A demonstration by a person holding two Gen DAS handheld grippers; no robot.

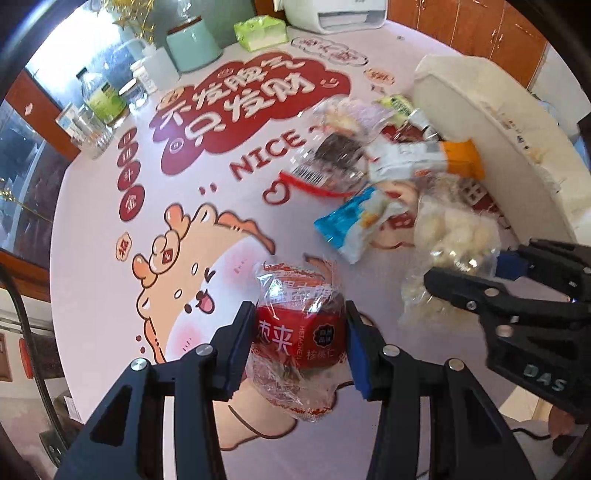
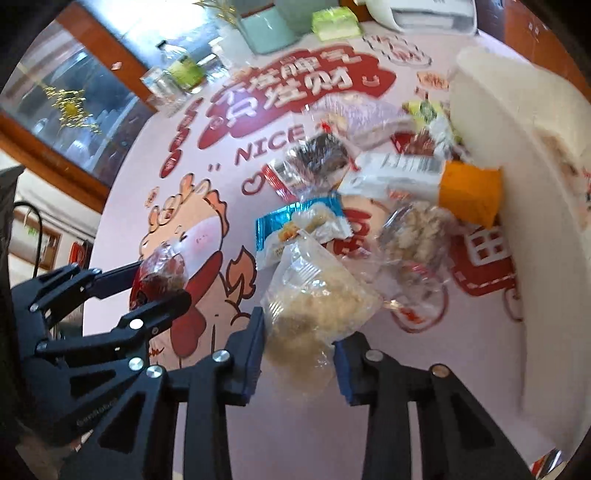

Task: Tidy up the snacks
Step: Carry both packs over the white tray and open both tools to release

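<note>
My left gripper (image 1: 301,343) is clamped on the red snack pack (image 1: 300,332), my right gripper (image 2: 299,356) on a clear bag of pale crumbly snack (image 2: 314,306), both lifted off the table (image 1: 110,332) to clear the pile (image 1: 369,166) near its far right edge, by the white box (image 1: 498,147)

"nice" on tablecloth (image 1: 92,295); "das" on right gripper (image 1: 476,271)

A mint-green canister (image 1: 194,46), a green tissue pack (image 1: 260,33) and a green-labelled bottle (image 1: 101,96) stood at the far edge of the bench (image 1: 110,258).
</note>
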